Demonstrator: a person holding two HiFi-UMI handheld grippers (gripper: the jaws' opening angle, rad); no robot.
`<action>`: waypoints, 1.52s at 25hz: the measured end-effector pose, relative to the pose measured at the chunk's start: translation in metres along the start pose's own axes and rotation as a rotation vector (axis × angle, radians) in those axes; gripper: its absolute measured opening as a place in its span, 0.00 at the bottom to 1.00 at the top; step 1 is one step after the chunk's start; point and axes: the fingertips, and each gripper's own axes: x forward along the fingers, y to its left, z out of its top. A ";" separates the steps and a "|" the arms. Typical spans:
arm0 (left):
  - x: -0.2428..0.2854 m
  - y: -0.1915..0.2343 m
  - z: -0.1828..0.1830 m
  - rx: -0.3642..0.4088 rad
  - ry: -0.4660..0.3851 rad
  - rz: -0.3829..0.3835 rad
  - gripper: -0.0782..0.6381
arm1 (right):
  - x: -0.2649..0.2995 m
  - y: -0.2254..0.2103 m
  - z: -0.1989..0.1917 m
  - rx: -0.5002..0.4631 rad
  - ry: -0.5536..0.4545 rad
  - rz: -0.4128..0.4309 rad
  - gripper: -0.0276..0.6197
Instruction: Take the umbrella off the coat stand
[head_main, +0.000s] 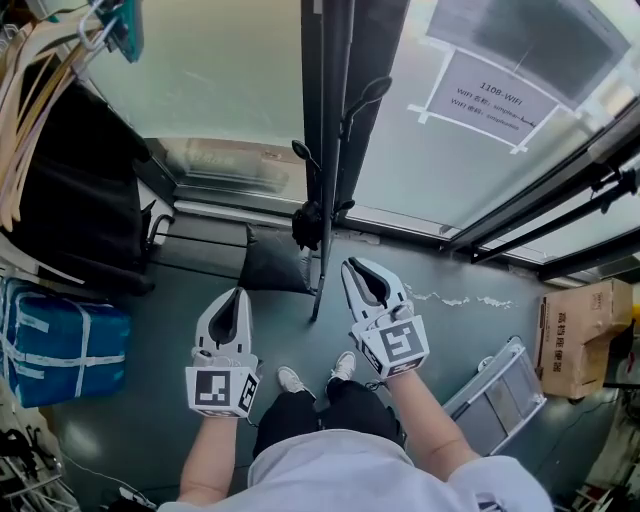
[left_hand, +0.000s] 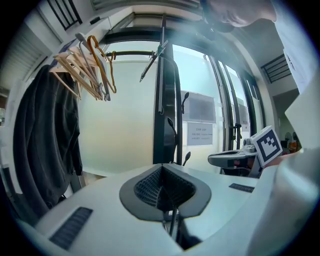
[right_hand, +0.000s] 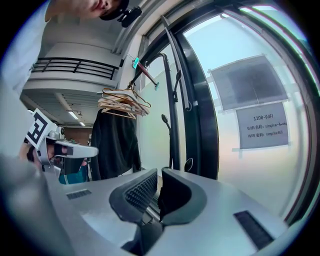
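The coat stand (head_main: 326, 200) is a thin dark pole with curved hooks, standing in front of the glass wall just ahead of me. A small black bundle (head_main: 306, 225), which looks like the folded umbrella, hangs low on the pole's left side. My left gripper (head_main: 237, 293) is shut and empty, below and left of the bundle. My right gripper (head_main: 352, 266) is also shut and empty, just right of the pole's lower part. In the left gripper view the pads (left_hand: 150, 186) meet with nothing between them. The right gripper view shows closed jaws and the stand's hooks (right_hand: 174, 120) ahead.
A clothes rail at the left carries wooden hangers (head_main: 35, 90) and a black coat (head_main: 70, 200). Below it lies a blue bag (head_main: 60, 345). A grey cushion (head_main: 272, 262) sits by the stand's foot. At the right are a folded step ladder (head_main: 500, 385) and a cardboard box (head_main: 585, 340).
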 end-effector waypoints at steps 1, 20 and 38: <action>0.004 0.000 0.000 0.004 -0.009 -0.006 0.14 | 0.004 0.000 -0.003 -0.002 -0.002 -0.002 0.08; 0.004 0.020 -0.077 0.048 -0.084 -0.011 0.14 | 0.083 0.003 -0.109 0.026 -0.015 -0.066 0.25; 0.044 0.036 -0.123 0.017 -0.135 -0.017 0.14 | 0.150 -0.001 -0.184 0.082 0.013 -0.135 0.41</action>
